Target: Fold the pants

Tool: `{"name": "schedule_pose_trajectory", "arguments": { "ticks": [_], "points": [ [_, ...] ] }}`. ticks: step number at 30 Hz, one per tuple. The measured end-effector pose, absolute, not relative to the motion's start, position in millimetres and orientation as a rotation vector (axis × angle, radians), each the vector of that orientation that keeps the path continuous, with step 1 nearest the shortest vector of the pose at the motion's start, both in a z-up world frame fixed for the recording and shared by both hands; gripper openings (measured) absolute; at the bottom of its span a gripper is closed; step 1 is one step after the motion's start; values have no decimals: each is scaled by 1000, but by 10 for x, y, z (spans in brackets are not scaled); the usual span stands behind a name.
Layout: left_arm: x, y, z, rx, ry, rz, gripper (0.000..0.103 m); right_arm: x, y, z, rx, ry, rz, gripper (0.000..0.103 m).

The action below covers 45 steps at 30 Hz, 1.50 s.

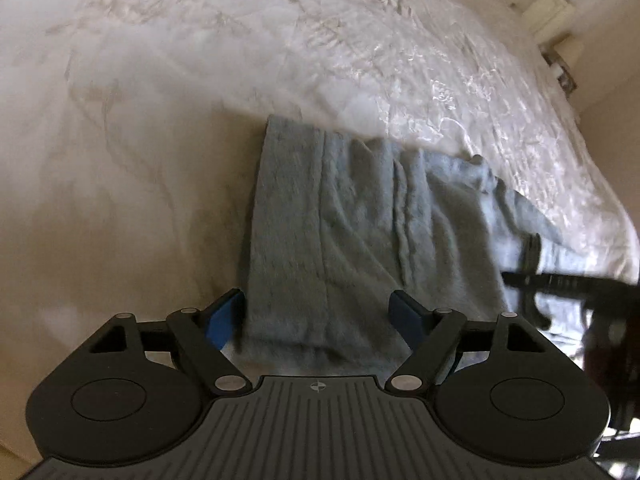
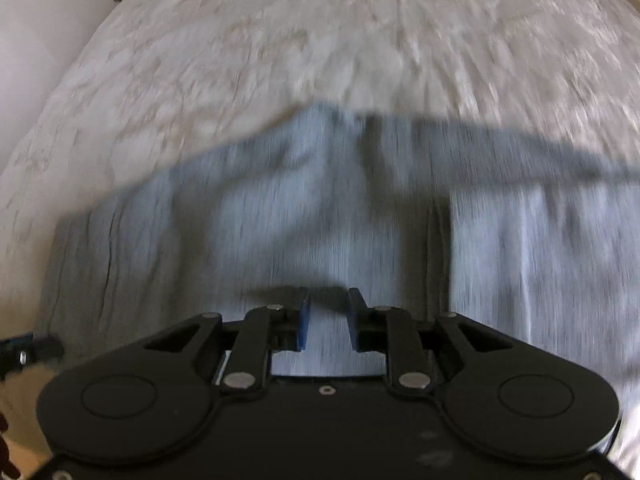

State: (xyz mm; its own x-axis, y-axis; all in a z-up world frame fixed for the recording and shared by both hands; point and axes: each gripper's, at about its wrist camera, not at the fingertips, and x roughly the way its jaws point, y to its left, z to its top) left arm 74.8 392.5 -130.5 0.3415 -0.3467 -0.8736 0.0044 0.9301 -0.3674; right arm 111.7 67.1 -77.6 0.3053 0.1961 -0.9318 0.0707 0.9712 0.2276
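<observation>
left fingers [image 1: 318, 312] spread | right fingers [image 2: 328, 318] parted, empty | pants [image 1: 344, 240] lengthwise away across bed [image 1: 200, 60]

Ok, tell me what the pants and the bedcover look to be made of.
Pants: grey-blue, soft, matte fabric, probably fleece or brushed knit; the surface looks fuzzy and the folds are thick and rounded.
Bedcover: off-white woven cloth with a slight sheen, perhaps satin or jacquard; its crinkled raised pattern catches the light.

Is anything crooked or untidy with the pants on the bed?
Yes. The grey pants lie wrinkled on the white bedspread, and their far edge runs slanted with a bunched corner on the right. No damage or spill shows.
</observation>
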Motion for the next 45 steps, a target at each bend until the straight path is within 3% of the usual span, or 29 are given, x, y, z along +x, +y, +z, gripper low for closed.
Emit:
{"name": "schedule_pose_trajectory", "arguments": {
  "ticks": [7,15,31,35,40,42,44,45],
  "points": [
    [513,3900,-1319,-399,1160,-186,80,683,752,-764,251,1307,89,23],
    [332,3937,-1252,-508,1108,-60,80,743,753,-614,209,1293,130,24],
    [577,3641,-1778,-669,1123,-201,82,792,788,-478,182,1296,146,24],
    [676,3603,-1836,-694,1113,-245,94,737,697,-376,200,1276,106,24],
    [837,3489,-1876,-714,1107,-279,94,627,590,-310,225,1265,47,25],
    [880,3494,-1895,-745,1139,-241,87,577,549,-296,240,1263,26,25],
    [907,3530,-1887,-778,1169,-168,42,533,505,-288,248,1259,8,25],
    [919,3547,-1884,-773,1185,-159,39,520,481,-296,249,1258,-2,25]
  ]
}}
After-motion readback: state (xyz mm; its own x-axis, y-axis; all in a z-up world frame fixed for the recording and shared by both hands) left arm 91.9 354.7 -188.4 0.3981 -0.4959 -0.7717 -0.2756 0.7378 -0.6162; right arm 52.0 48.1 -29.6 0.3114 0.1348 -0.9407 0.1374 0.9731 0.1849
